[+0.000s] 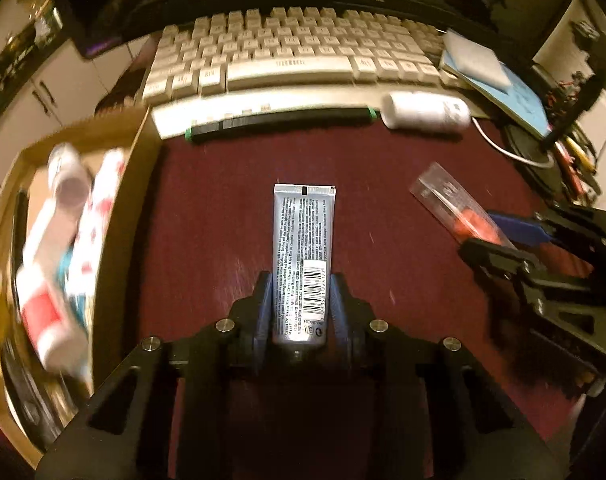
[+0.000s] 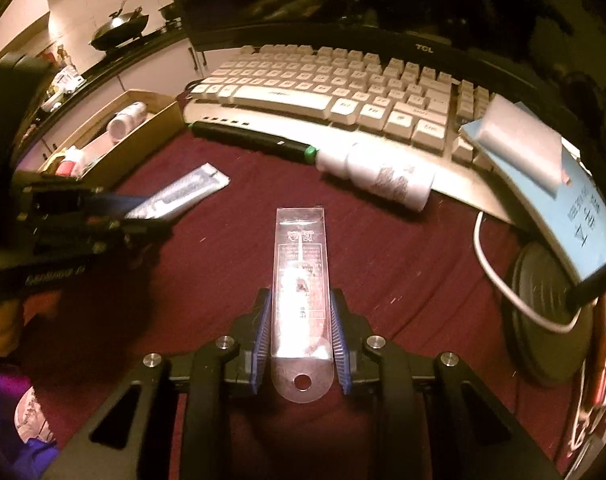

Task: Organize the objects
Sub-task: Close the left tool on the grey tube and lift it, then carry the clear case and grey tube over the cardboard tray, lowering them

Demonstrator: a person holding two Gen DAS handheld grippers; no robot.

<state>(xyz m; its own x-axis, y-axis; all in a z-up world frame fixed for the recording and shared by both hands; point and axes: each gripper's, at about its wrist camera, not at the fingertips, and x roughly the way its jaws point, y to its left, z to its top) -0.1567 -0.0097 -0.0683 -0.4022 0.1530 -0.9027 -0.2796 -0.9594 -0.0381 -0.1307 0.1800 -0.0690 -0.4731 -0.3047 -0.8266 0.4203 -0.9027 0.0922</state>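
Left gripper (image 1: pixel 301 300): clamped on silver tube (image 1: pixel 304 256), blue pads against both sides, cap end hidden between the fingers. Right gripper (image 2: pixel 301 320): clenched on clear packet (image 2: pixel 301 280); contents washed out by glare, print unreadable.

Landmark: keyboard (image 1: pixel 291 56), far edge under a dark monitor.
- Cardboard box (image 1: pixel 115 208), left of keyboard; contents blurred, partly cut off.
- White bottle (image 1: pixel 425 111), lying just before keyboard's right end.
- Black marker (image 1: pixel 279 122), green-tipped, along keyboard's front edge.
- Both held items: before the keyboard, over maroon cloth (image 1: pixel 207 216).
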